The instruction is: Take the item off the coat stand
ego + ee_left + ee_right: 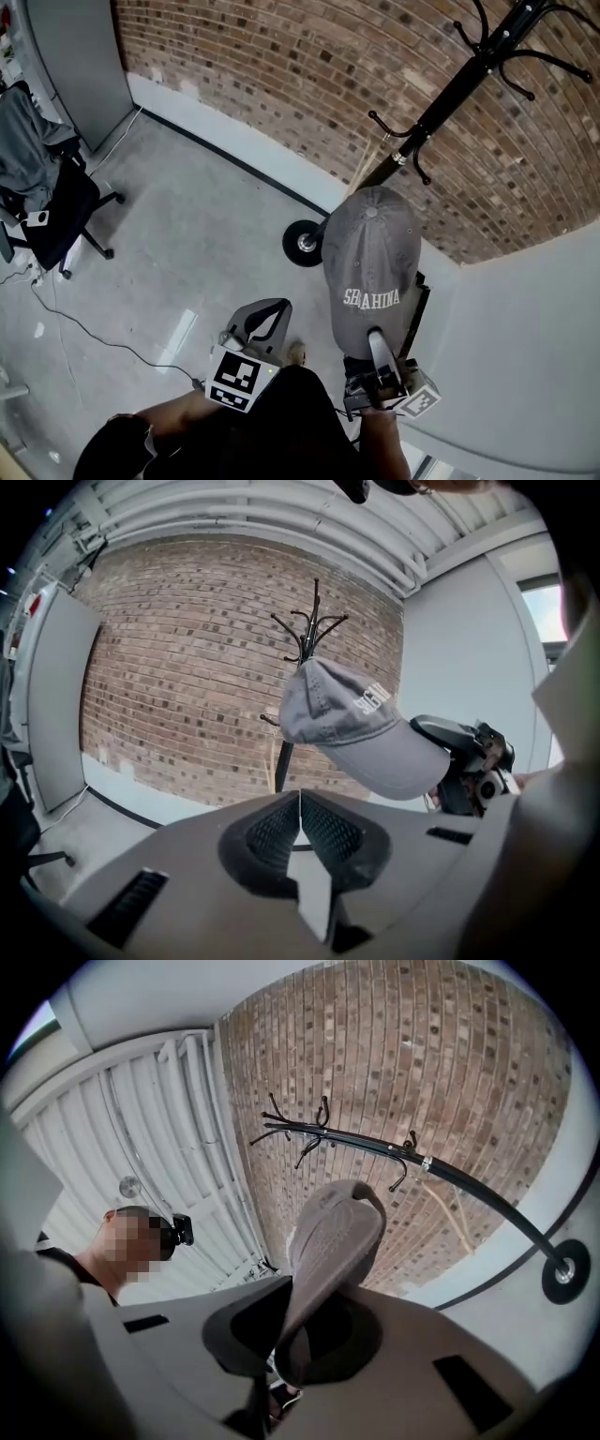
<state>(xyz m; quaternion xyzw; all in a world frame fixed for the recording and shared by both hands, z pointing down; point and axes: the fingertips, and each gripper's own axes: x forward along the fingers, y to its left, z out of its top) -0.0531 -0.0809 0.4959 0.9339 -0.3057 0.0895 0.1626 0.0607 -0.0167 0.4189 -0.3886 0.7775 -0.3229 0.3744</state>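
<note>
A grey baseball cap [370, 262] with white lettering hangs in the air, and my right gripper [378, 342] is shut on its brim. In the right gripper view the brim [328, 1241] runs down between the jaws of that gripper [286, 1335]. The black coat stand [450, 98] rises behind the cap, its hooks [291, 1129] bare and apart from the cap. My left gripper [267, 323] is to the left of the cap, lower, shut with nothing in it. In the left gripper view its jaws [300, 832] meet below the cap [352, 724] and the stand [305, 639].
The stand's round base [305, 242] rests on the concrete floor by the brick wall [281, 66]. An office chair [52, 202] draped with a grey garment is at the far left, with a cable [94, 333] trailing over the floor. A white wall [525, 347] closes the right side.
</note>
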